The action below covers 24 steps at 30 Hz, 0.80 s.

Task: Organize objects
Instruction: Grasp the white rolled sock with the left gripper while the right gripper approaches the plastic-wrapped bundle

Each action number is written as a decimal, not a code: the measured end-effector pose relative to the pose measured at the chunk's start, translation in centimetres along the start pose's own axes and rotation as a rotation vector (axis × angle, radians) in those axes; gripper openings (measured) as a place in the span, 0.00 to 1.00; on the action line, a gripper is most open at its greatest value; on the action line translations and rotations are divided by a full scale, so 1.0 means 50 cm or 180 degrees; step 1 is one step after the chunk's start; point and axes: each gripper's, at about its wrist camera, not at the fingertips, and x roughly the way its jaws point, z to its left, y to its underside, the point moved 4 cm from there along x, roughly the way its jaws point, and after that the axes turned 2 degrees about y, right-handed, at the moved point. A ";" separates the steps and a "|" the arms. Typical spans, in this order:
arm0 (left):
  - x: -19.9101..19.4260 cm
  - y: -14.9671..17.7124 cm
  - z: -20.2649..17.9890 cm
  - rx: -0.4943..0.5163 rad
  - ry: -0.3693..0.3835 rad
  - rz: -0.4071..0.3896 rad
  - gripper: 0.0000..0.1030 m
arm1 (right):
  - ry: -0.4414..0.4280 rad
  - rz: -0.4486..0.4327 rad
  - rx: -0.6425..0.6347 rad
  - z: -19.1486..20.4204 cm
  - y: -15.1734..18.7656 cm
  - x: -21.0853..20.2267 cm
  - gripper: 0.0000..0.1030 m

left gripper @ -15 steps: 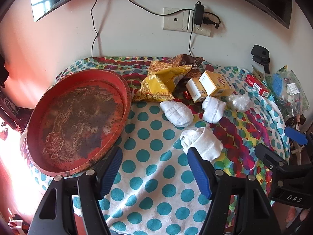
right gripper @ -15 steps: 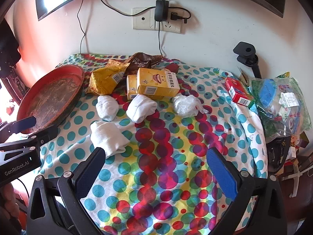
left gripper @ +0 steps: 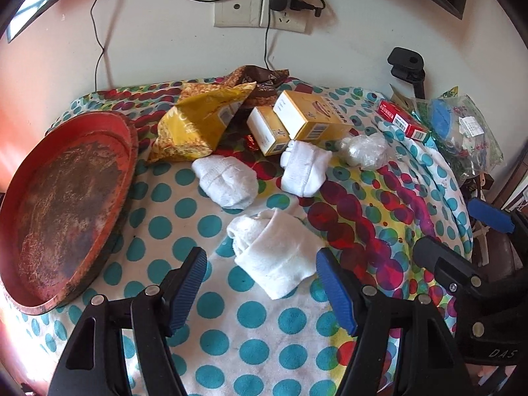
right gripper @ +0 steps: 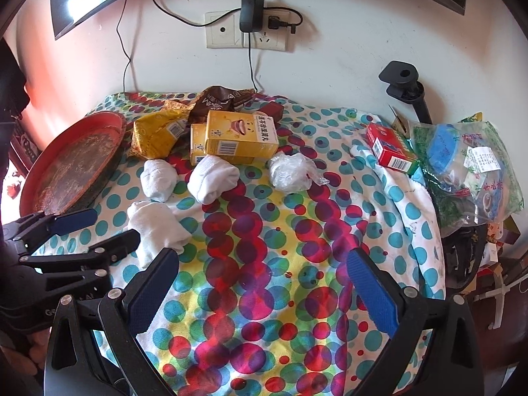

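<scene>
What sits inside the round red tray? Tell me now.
Nothing lies inside the round red metal tray. Only its worn, rust-brown floor shows. Its near edge in the right wrist view is covered by the left hand-held gripper, but the left wrist view shows that part bare too.

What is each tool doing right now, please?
Left tool: open, holding nothing, lined up on the nearest rolled sock.
Right tool: open, empty, above the tablecloth.

Three rolled white cotton socks lie on the dotted cloth: the nearest sock bundle (left gripper: 275, 255) at lower centre, a rounder one (left gripper: 226, 181) above left, a third (left gripper: 305, 168) above right. A worn round red metal tray (left gripper: 62, 204) sits tilted at left.
</scene>
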 end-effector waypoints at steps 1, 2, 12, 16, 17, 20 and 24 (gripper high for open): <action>0.008 -0.001 -0.005 0.0033 0.0001 0.0022 0.69 | -0.0004 0.0008 0.0016 -0.005 0.001 0.003 0.98; 0.017 -0.001 -0.009 0.0059 0.0001 0.0044 0.69 | -0.0007 0.0017 0.0039 -0.011 0.002 0.006 0.98; 0.096 -0.007 -0.039 0.0350 -0.0198 0.0099 0.69 | -0.0025 0.0107 0.0181 -0.053 0.006 0.047 0.98; 0.114 -0.006 -0.038 0.0387 -0.0219 0.0118 0.69 | -0.0091 0.0067 0.0190 -0.062 -0.001 0.066 0.98; 0.116 -0.006 -0.037 0.0389 -0.0219 0.0099 0.69 | -0.0118 0.0051 0.0197 -0.064 -0.004 0.070 0.98; 0.120 -0.007 -0.035 0.0401 -0.0197 0.0059 0.69 | -0.0208 -0.0001 0.0170 -0.071 -0.016 0.090 0.87; 0.125 -0.009 -0.030 0.0368 -0.0151 0.0022 0.69 | -0.0237 0.0046 0.0081 -0.077 -0.033 0.130 0.68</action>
